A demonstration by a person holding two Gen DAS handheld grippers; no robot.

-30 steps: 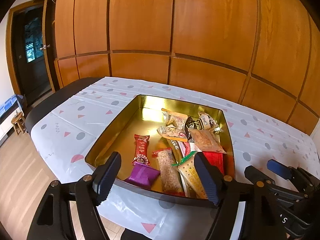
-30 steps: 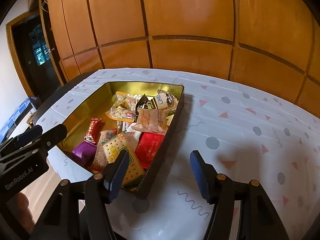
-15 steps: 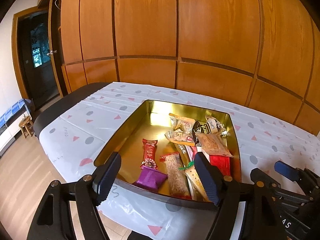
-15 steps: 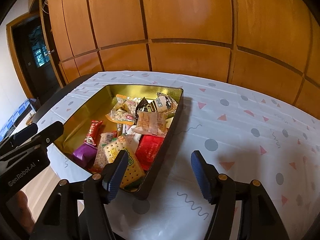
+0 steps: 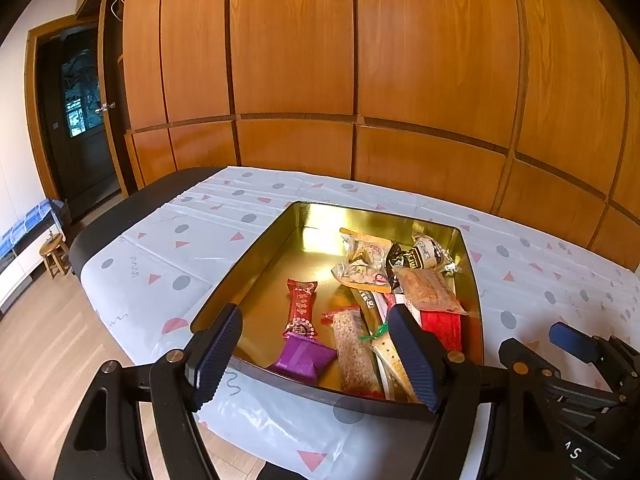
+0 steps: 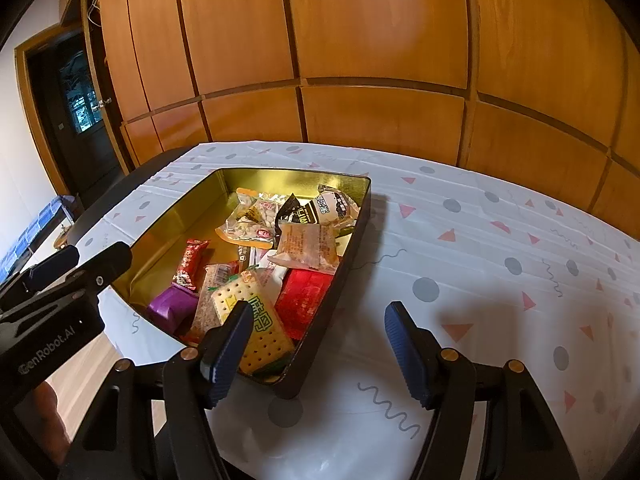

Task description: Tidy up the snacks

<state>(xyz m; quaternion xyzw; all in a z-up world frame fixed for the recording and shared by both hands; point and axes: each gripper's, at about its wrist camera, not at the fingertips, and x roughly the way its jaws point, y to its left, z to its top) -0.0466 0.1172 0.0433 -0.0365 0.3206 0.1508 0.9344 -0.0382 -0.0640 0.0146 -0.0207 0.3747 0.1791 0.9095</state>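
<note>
The left gripper (image 5: 316, 354) has its ribbed dark-blue fingers (image 5: 218, 350) spread wide and holds nothing; it hangs over the near edge of the gold tin tray (image 5: 248, 276). The right gripper (image 6: 318, 346) is also wide apart and empty, above the tablecloth (image 6: 480, 280) just beside the tray's right wall.

Only the left view shows the purple packet (image 5: 302, 356) whole, at 6 o'clock in the tray, and the bare shiny floor at 10 o'clock. Only the right view shows the cracker pack (image 6: 250, 322) with its yellow label; in the left view a finger hides most of it. The right view also catches the left gripper's body at 9 o'clock.

The red flat pack (image 6: 304, 296) is partly covered by its neighbours, and the print on the dark wrapper (image 6: 298, 212) at 12 o'clock is too small to read. The grain bar (image 5: 354, 350) looks like sesame, perhaps. The red candy bar (image 5: 301, 308) lies alone toward the middle, and the clear nut bag (image 5: 362, 260) is crinkled.

The tray is rectangular with rounded corners, dark outside. The snacks crowd its right half. Behind, the table (image 5: 132, 204) meets glossy wooden panels (image 5: 296, 60).
</note>
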